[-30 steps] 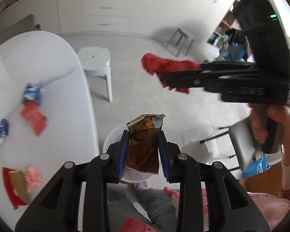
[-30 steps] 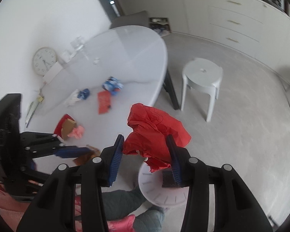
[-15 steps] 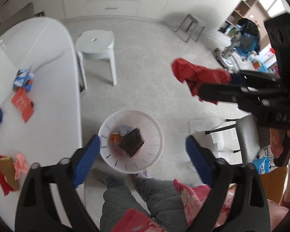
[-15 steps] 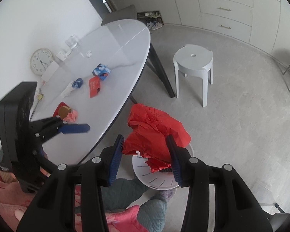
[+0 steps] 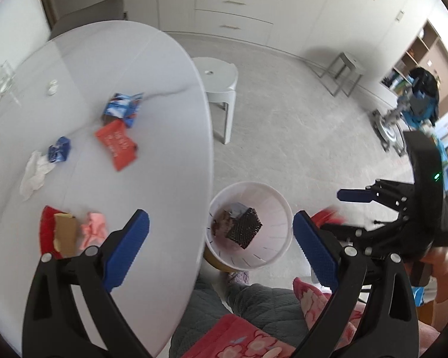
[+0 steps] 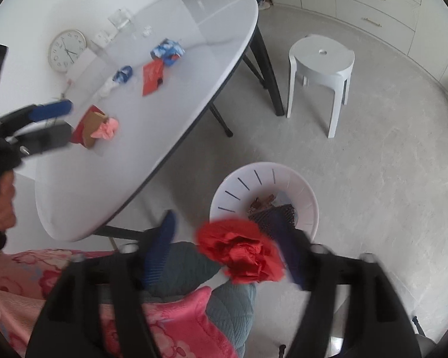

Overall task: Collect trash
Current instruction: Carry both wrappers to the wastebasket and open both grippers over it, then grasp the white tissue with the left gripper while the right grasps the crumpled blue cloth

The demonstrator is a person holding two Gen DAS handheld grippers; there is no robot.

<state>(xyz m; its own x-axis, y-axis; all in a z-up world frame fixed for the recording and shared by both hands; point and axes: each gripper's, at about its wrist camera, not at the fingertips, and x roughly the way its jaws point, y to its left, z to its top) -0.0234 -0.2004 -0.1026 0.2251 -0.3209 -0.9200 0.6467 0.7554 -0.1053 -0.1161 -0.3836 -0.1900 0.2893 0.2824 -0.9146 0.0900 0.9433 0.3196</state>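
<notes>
Looking at my right claw [image 6: 224, 256], it's spread apart, the red wrapper [image 6: 242, 250] loose between the fingers, bin [image 6: 307, 191] just ahead and below. My left claw [image 5: 221, 238] gapes empty, nearer the table [image 5: 164, 149] scraps.

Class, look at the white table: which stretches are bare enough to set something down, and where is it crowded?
Bare: the table's right strip between the orange wrapper and the edge, and the far end beyond the blue wrapper. Crowded: the left side, from the tissue to the pink scrap.
</notes>
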